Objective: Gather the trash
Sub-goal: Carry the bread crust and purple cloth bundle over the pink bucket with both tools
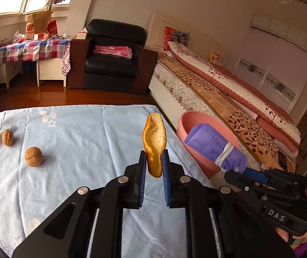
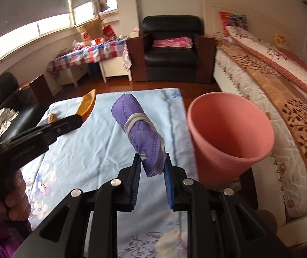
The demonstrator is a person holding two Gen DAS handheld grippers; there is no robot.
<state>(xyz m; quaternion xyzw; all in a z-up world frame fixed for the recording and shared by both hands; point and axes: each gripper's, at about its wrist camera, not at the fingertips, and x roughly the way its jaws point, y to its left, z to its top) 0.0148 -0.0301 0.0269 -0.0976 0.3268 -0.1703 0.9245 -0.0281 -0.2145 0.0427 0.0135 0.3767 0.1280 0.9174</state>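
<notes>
My left gripper (image 1: 154, 153) is shut on an orange peel (image 1: 154, 142) and holds it upright above the light blue tablecloth (image 1: 78, 133). My right gripper (image 2: 152, 159) is shut on a folded purple face mask (image 2: 136, 126), lifted above the cloth beside the pink bin (image 2: 228, 129). In the left wrist view the mask (image 1: 213, 148) lies across the rim of the pink bin (image 1: 198, 157), held by the right gripper. Two walnuts (image 1: 33, 156) (image 1: 7, 137) sit on the cloth at the left. The peel (image 2: 86, 104) also shows in the right wrist view.
The pink bin stands off the table's right edge, next to a bed (image 1: 228, 90). A black armchair (image 1: 112, 58) and a table with a checked cloth (image 1: 28, 49) stand at the far side of the room. Wooden floor (image 1: 46, 96) lies beyond the table.
</notes>
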